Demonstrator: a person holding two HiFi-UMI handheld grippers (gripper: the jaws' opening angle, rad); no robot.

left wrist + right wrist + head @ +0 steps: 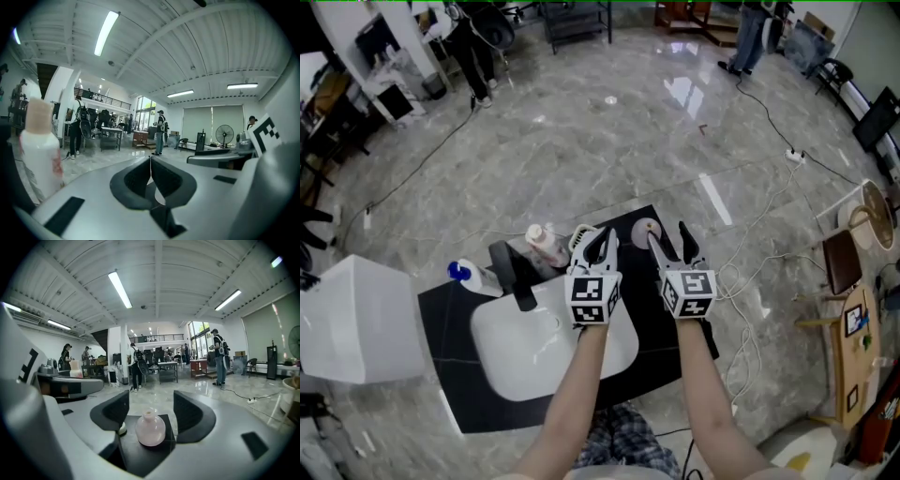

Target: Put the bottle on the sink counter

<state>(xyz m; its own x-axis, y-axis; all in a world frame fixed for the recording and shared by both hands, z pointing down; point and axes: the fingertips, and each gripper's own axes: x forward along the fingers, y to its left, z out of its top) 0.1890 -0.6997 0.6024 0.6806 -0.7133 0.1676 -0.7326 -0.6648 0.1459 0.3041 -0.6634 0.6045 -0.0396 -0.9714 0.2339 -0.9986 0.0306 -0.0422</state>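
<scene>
A small round pink bottle (647,228) stands upright on the far right corner of the black sink counter (450,328). In the right gripper view the pink bottle (150,428) sits between the two dark pads (113,414), with a gap on each side. My right gripper (668,236) is open around it, touching nothing. My left gripper (595,239) hovers over the counter's back edge next to the right one, its jaws (150,171) shut and empty. A tall white bottle (40,150) with a pinkish cap stands just left of it.
A white basin (534,356) with a black faucet (514,272) fills the counter's middle. A blue-capped bottle (464,274) and the tall white bottle (544,242) stand behind it. A white box (347,319) sits to the left. Cables (750,272) cross the marble floor to the right.
</scene>
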